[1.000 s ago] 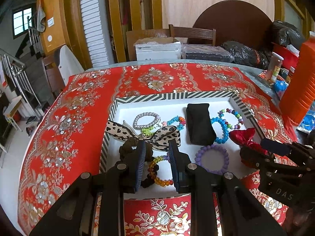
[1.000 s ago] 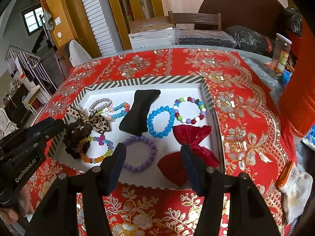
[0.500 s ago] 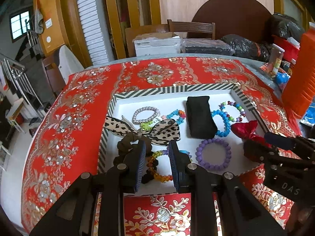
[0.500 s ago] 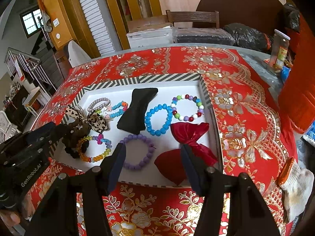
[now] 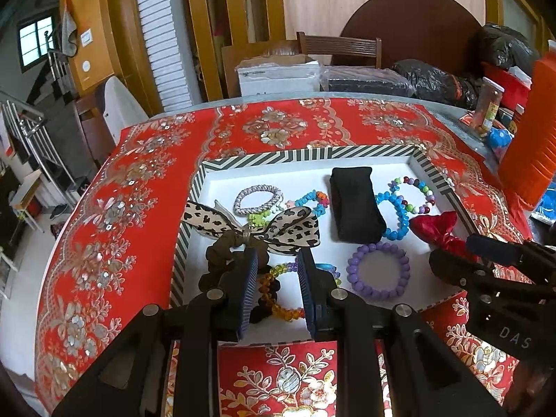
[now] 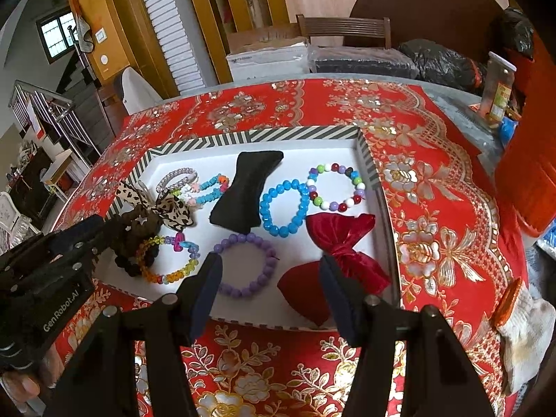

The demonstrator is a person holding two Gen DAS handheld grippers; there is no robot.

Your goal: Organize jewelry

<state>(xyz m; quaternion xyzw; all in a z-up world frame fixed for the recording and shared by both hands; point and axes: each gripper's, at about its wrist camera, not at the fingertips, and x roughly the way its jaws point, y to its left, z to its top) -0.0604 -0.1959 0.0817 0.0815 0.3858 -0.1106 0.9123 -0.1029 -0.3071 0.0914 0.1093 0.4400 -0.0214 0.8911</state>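
Two grippers, left narrowly parted and right wide, both empty, hover over the striped tray's near edge, where the rainbow bracelet overlapping the dark scrunchie risks dragging both out together.

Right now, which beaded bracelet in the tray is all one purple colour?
The purple bracelet, nearest the tray's front edge beside the red bow; the other bracelets are blue or multicoloured.

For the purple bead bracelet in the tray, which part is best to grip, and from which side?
Probably the near arc of the purple bead bracelet, taken from above with one finger inside the ring. It lies flat and apart from its neighbours, directly ahead of the open right tongs.
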